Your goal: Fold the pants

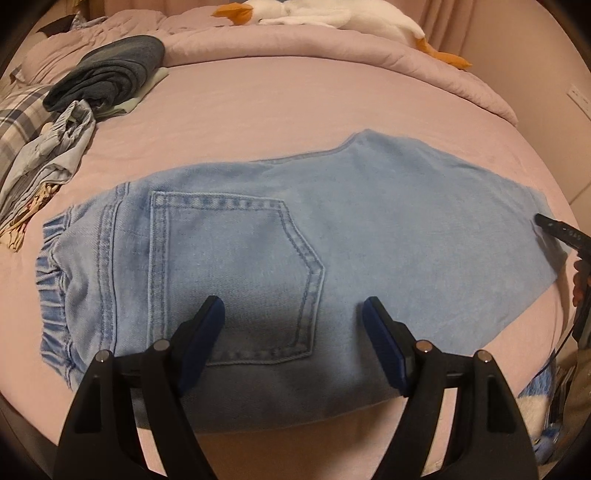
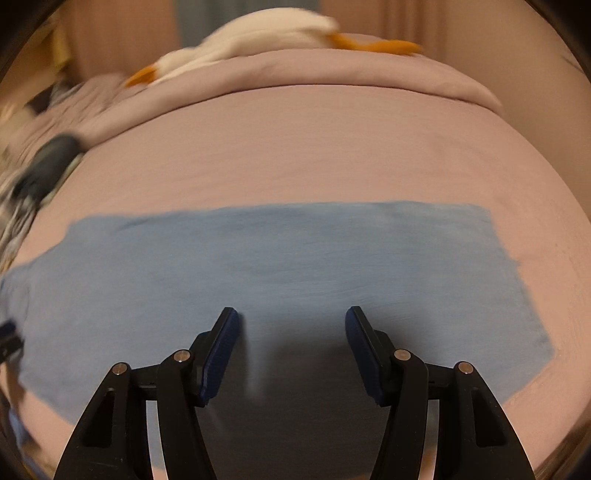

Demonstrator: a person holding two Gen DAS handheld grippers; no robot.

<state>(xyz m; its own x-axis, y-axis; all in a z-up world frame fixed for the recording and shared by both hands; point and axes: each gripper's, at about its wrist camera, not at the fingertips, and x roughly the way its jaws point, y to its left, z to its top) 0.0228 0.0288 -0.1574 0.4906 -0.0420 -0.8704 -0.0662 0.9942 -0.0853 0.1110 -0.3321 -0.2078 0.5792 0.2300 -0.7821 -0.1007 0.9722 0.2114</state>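
From the left wrist view, the light blue denim pants (image 1: 295, 236) are lying flat on the pink bed sheet (image 1: 258, 110), back pocket up, elastic waistband off to the left. They look folded lengthwise already, one leg on the other. The left gripper (image 1: 293, 310) hangs over the seat area with its jaws spread wide and nothing between them. A pile of other clothes (image 1: 74, 110) sits at the far left, and a white plush goose (image 1: 314, 14) is up by the duvet.

The right wrist view is pretty smeared, but the right gripper (image 2: 291, 317) is over the leg end, jaws apart, gripping nothing.

My guess: the crosswise folds are still left to do.
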